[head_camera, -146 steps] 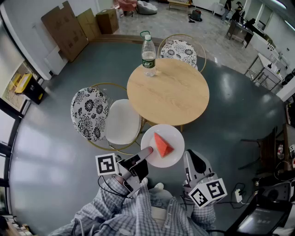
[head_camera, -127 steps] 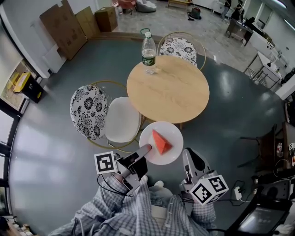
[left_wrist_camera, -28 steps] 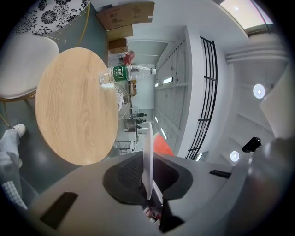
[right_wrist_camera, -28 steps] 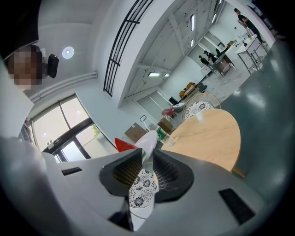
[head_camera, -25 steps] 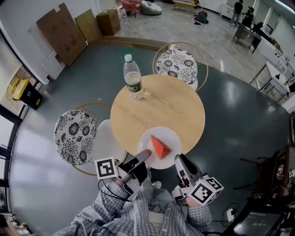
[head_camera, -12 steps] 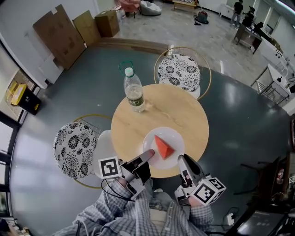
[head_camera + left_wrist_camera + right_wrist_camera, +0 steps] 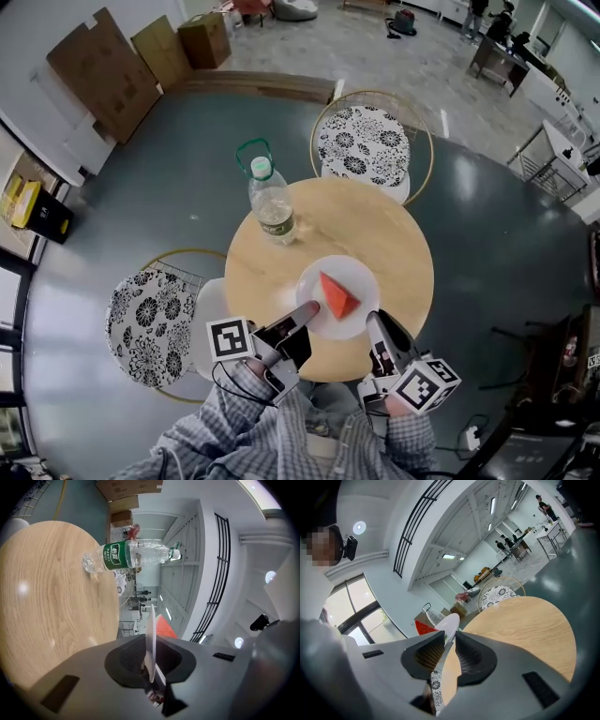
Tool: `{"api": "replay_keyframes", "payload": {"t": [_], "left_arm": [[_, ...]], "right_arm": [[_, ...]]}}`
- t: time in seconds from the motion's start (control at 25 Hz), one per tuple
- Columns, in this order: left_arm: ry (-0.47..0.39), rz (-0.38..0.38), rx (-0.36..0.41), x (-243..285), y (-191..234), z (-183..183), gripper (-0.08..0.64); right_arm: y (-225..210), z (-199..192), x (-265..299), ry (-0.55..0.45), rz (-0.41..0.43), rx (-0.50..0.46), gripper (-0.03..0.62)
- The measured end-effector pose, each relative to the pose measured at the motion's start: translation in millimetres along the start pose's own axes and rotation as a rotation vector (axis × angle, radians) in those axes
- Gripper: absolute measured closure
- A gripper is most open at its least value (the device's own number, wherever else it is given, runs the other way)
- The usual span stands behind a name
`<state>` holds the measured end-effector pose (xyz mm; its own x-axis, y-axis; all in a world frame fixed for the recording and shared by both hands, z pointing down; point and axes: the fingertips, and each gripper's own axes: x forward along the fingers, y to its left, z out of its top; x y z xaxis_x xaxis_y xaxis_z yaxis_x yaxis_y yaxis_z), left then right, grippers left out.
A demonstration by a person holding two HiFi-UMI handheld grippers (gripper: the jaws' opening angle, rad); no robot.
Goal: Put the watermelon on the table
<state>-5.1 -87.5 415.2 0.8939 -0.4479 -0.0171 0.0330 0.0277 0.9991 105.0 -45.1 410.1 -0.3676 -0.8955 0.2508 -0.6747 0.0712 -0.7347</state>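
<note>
A red watermelon wedge [image 7: 337,294] lies on a white plate [image 7: 354,272], which is over the near half of the round wooden table [image 7: 375,225]. My left gripper [image 7: 307,312] is shut on the plate's near-left rim and my right gripper [image 7: 373,324] on its near-right rim. In the left gripper view the plate [image 7: 152,625] runs edge-on between the jaws of that gripper [image 7: 150,660], with the wedge [image 7: 164,626] beyond it. The right gripper view shows the rim [image 7: 451,620] pinched by that gripper [image 7: 449,651], the wedge [image 7: 424,628] to its left. I cannot tell whether the plate touches the table.
A clear water bottle [image 7: 271,200] with a green label stands on the table's far left part. One patterned chair [image 7: 362,142] sits behind the table, another [image 7: 147,322] at its near left. Cardboard boxes [image 7: 103,61] lean on the far wall.
Both grippers have carried the plate forward from off the near edge to over the table's near half. The table and bottle look closer in the head view.
</note>
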Motion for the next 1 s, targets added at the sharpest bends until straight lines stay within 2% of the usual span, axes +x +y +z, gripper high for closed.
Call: {"api": "replay_keyframes", "payload": {"t": [0.4, 1.0], "left_arm": [[0.006, 0.022, -0.010, 32.8, 26.8, 30.3, 0.520], [-0.105, 0.053, -0.013, 95.4, 59.8, 69.5, 0.520]], "right_arm": [[-33.8, 13.1, 36.5, -0.001, -0.055, 0.001, 0.515], [-95.0, 49.8, 97.3, 0.109, -0.046, -0.002, 0.517]]}}
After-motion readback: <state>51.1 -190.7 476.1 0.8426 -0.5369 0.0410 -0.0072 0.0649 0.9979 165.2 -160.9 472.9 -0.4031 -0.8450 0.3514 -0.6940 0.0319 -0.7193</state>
